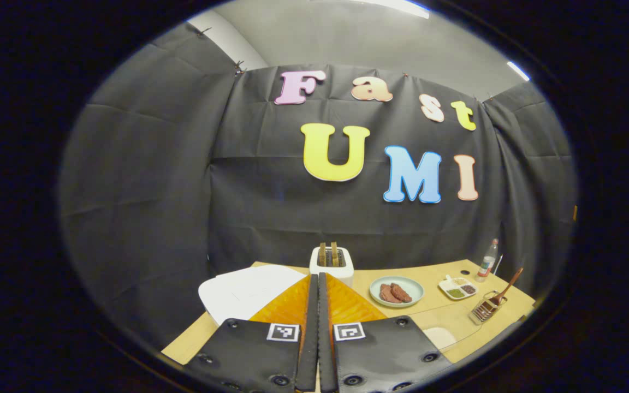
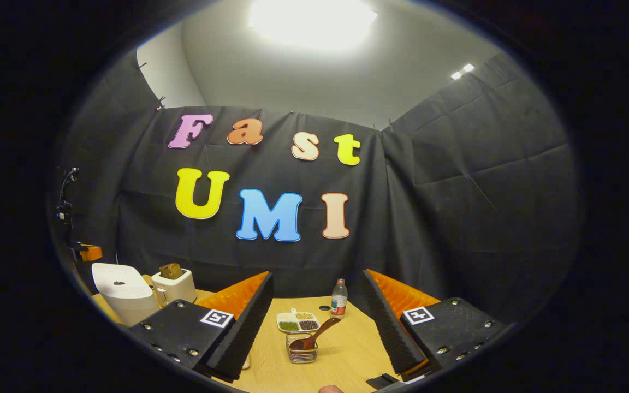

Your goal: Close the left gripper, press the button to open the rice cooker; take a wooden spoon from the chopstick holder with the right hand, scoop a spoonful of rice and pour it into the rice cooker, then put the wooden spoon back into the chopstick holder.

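**Booth table set, both tongs raised and empty**

Black cloth walls close in a pale wooden table under a bright ceiling light. In the left gripper view the left tongs are pressed together with no gap between the fingers and nothing between them, held above the near part of the table. Just beyond their tips stands a white toaster with two slices in its slots, and to its left lies the white lid of the rice cooker, closed. Right of the toaster sits a pale green plate with two brown pieces of food, then a small divided dish of grains, and a plastic bottle near the back wall.

In the right gripper view the right tongs are spread wide and hold nothing. Between the fingers, farther off on the table, stands the wire chopstick holder with the wooden spoon lying in it, its handle slanting up to the right. Behind the holder are the divided dish and the bottle; the rice cooker and toaster sit at the left.
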{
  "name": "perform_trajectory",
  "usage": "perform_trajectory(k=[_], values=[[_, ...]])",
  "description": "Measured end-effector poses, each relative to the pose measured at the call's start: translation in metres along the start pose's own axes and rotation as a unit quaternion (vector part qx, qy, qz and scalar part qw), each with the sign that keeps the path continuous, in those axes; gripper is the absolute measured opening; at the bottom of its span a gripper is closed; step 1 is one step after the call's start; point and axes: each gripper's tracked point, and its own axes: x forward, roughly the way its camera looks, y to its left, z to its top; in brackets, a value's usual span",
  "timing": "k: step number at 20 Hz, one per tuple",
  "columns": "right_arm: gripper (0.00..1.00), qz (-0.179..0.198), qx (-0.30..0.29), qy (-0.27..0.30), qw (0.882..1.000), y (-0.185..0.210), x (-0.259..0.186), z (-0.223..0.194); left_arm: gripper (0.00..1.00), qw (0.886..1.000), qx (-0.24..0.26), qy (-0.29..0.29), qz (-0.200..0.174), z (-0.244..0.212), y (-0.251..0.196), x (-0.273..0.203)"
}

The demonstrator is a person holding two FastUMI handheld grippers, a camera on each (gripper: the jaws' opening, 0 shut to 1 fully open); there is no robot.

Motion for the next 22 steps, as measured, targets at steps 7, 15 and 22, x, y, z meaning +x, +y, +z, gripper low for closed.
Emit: perform_trajectory(k=[7, 15, 22], values=[[0.98, -0.019, -0.009, 0.008, 1.0, 0.0, -0.01, -0.004, 0.09, 0.998, 0.003, 0.062, -0.009, -0.057, 0.007, 0.041], [0.97, -0.027, -0.022, 0.015, 0.999, -0.003, -0.013, -0.006, 0.09, 0.993, -0.018, 0.113, 0.001, -0.1, 0.016, 0.066], [0.97, -0.025, -0.017, 0.015, 0.999, -0.007, -0.011, -0.008, 0.12, 0.991, -0.052, 0.121, 0.007, -0.105, 0.018, 0.069]])
